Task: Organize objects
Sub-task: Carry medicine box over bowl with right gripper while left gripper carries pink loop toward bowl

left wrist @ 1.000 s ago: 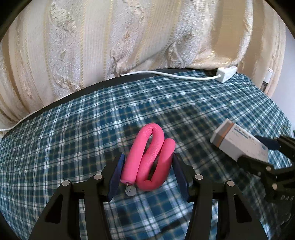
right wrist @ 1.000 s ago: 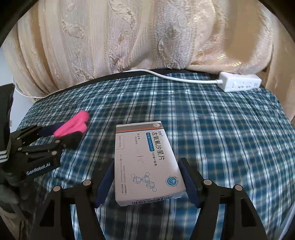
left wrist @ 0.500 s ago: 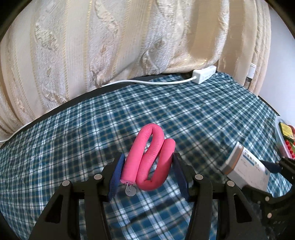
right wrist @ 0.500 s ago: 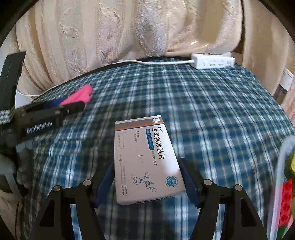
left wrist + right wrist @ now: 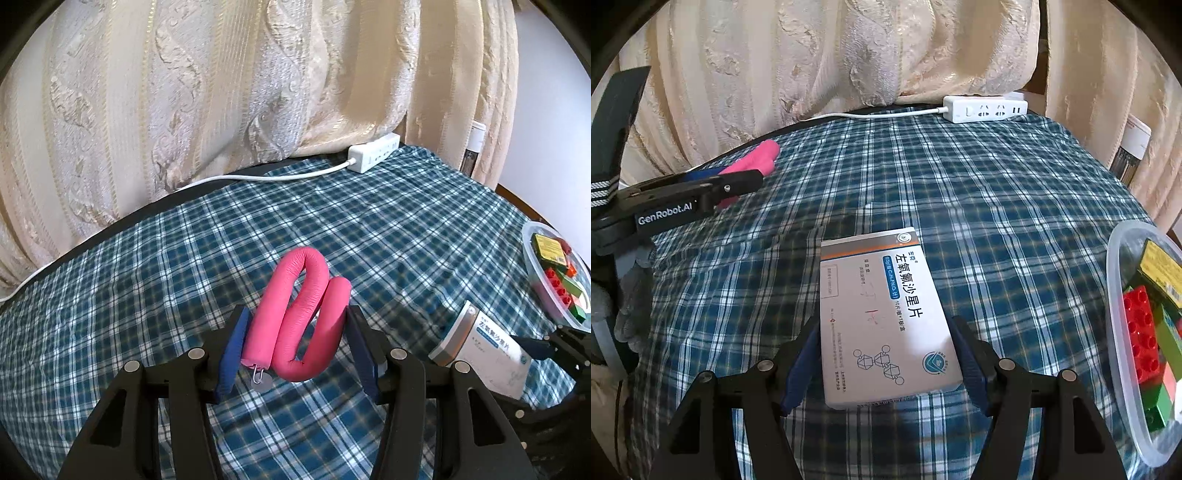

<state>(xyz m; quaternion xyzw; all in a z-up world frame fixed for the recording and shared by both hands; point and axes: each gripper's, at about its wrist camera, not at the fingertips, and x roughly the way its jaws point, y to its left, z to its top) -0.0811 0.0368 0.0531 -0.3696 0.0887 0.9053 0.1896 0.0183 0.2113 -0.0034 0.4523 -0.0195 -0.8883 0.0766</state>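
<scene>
My left gripper (image 5: pixel 295 343) is shut on a folded pink foam roller (image 5: pixel 301 314), held above the blue plaid cloth (image 5: pixel 184 280). A small metal tag hangs from the roller's near end. My right gripper (image 5: pixel 882 354) is shut on a white medicine box (image 5: pixel 882 314) with blue print, also lifted off the cloth. In the left wrist view the medicine box (image 5: pixel 484 354) shows at the lower right in the right gripper. In the right wrist view the left gripper (image 5: pixel 753 177) with the pink roller (image 5: pixel 757 158) sits at the left.
A clear plastic container (image 5: pixel 1123 332) with red, green and yellow blocks stands at the right edge of the cloth; the container (image 5: pixel 532 273) also shows in the left wrist view. A white power strip (image 5: pixel 982 109) and its cable lie at the back. Cream curtains (image 5: pixel 221 92) hang behind.
Both grippers have swung to the right with their loads still held. The plastic container has come into view at the right, and the power strip has shifted left in both views.
</scene>
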